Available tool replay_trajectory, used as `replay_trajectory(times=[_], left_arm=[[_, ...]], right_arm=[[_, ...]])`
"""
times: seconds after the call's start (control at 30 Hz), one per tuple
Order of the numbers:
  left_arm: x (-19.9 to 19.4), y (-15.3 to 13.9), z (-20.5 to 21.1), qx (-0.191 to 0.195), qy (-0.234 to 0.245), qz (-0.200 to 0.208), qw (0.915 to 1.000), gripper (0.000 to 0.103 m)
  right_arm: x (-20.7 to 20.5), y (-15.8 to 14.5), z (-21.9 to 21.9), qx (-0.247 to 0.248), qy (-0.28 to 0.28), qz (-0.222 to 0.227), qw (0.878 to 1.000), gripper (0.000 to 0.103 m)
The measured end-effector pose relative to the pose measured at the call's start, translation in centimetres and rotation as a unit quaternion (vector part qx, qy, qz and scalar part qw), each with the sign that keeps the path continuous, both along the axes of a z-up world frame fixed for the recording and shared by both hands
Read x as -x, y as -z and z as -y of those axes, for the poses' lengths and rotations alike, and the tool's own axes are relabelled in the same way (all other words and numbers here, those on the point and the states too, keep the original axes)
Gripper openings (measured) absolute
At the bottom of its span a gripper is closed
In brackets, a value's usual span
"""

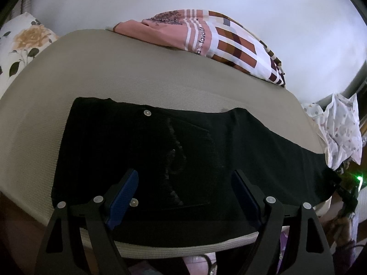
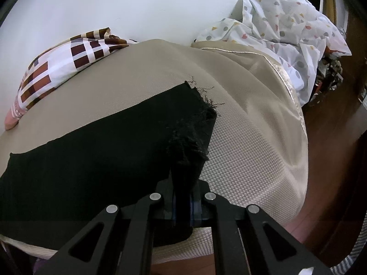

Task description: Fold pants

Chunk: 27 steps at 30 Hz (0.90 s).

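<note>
Black pants (image 1: pixel 142 146) lie flat across a beige mattress (image 1: pixel 114 68), waist with a metal button (image 1: pixel 147 113) at the left, legs running right. My left gripper (image 1: pixel 184 181) is open, its blue pads (image 1: pixel 125 197) spread over the waist part near the front edge, holding nothing. In the right wrist view the frayed leg hems (image 2: pixel 195 123) lie on the mattress (image 2: pixel 252 149). My right gripper (image 2: pixel 183 204) is shut on the near hem corner of the pants.
A pink and brown checked pillow (image 1: pixel 220 41) lies at the mattress's far edge, also in the right wrist view (image 2: pixel 57 68). A floral pillow (image 1: pixel 20 45) sits far left. A dotted white sheet (image 2: pixel 286 29) is bunched at the right. Brown floor (image 2: pixel 332 160) lies beyond the mattress.
</note>
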<state>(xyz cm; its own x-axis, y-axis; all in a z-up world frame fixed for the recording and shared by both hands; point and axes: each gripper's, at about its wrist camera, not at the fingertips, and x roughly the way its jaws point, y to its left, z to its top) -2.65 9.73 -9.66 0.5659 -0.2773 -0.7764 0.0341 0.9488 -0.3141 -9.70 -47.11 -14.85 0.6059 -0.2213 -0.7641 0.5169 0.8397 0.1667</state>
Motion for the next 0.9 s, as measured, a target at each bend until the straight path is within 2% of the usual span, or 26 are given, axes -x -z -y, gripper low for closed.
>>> replay_trajectory(times=[0.4,0.6,0.8,0.9], left_arm=[[0.2,0.0,-1.0,0.010,-0.009,-0.001,0.9999,0.083],[0.4,0.0,-1.5,0.014,-0.013,0.000,0.9998,0.083],[0.7,0.3,-2.5,0.027,-0.025,-0.006,0.9993,0.083],[0.8,0.4,-2.6,0.030,-0.025,-0.007,0.9992,0.083]], right_arm=[[-0.6,-0.9,-1.2,-0.013,-0.015,0.014,1.000,0.007],[-0.8,-0.9,-1.4,-0.069,-0.016,0.035,0.997,0.007],[-0.1,-0.7,-0.5,-0.140,0.005,0.068,0.988,0.007],[-0.2,-1.0,-0.4,-0.153,0.006,0.076,0.985,0.007]])
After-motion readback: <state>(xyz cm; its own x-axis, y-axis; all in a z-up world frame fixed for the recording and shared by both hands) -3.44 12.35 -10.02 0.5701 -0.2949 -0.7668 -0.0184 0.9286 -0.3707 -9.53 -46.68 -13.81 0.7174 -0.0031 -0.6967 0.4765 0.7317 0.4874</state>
